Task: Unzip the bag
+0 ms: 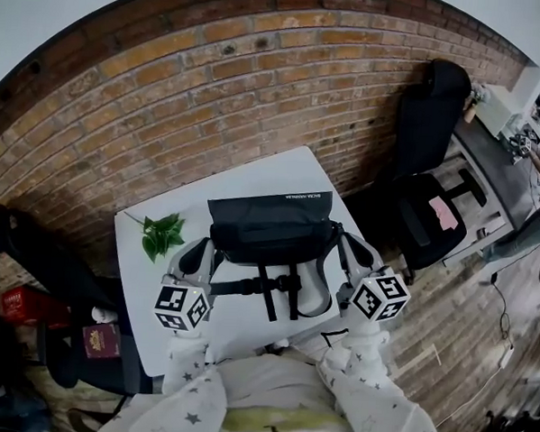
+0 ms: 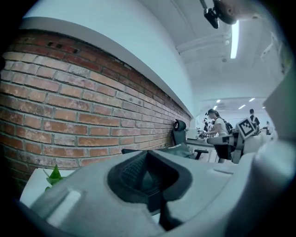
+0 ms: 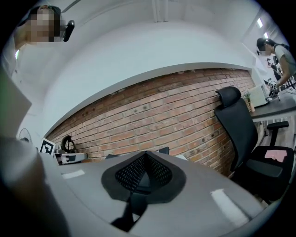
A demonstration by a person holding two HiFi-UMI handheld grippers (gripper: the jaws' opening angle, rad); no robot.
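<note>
At the table's (image 1: 281, 171) left edge lies a green leaf sprig (image 1: 162, 235), well apart from the work. The left gripper (image 2: 147, 155) is clenched, its pads meeting with nothing between them; it sits just beside the bag's left end and points roughly level toward the brick wall. The bag (image 1: 270, 224), black, rests near the middle of the white table with its straps and buckles trailing toward the person. Its top looks closed and flat. No zip pull or opened gap can be made out, so the unzipping appears not yet begun. The right gripper (image 3: 145, 155) is likewise squeezed together on nothing, just beside the bag's right end. Past the table on the right stands a black chair (image 1: 428, 210). What is left, by my reading, is all of it: find the pull, hold the bag, and draw the zip along.
</note>
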